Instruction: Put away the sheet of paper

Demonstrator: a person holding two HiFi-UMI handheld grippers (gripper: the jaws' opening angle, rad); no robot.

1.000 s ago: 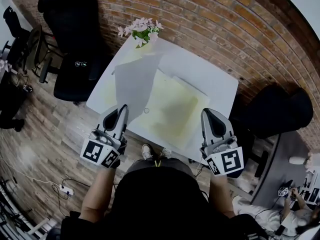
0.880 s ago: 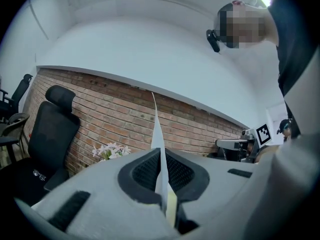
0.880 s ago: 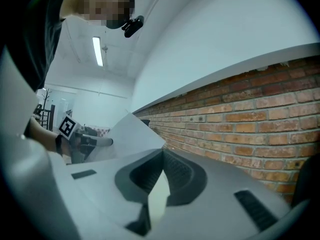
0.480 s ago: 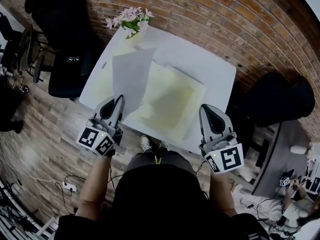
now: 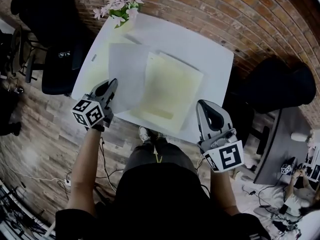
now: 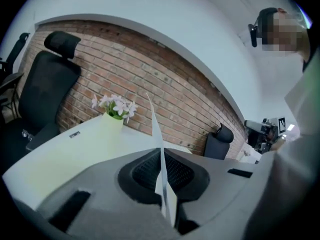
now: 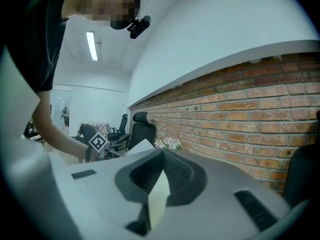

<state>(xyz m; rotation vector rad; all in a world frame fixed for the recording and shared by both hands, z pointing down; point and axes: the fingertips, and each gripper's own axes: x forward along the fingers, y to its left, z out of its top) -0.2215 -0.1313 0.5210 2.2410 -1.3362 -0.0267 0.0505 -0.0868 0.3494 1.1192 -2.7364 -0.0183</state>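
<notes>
**A:** Left gripper has its jaws pinched fully together on the near edge of the sheet of paper, which spreads over the tabletop just left of the yellow folder.

**B:** Right gripper, jaws closed too, with a pale yellow sliver between them. That's the folder's edge, I'd say.

**A:** The danger? A one-edge grip on a floppy sheet. It could buckle against the folder's lip and crease.

**B:** Or swing wide and clip the flowers.

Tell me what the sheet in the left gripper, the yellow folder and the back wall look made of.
Sheet of paper: thin matte paper, seen edge-on as a sliver.
Yellow folder: likely card or plastic, flat, matte; unclear.
Wall: rough red brick, mortar lines visible.
</notes>
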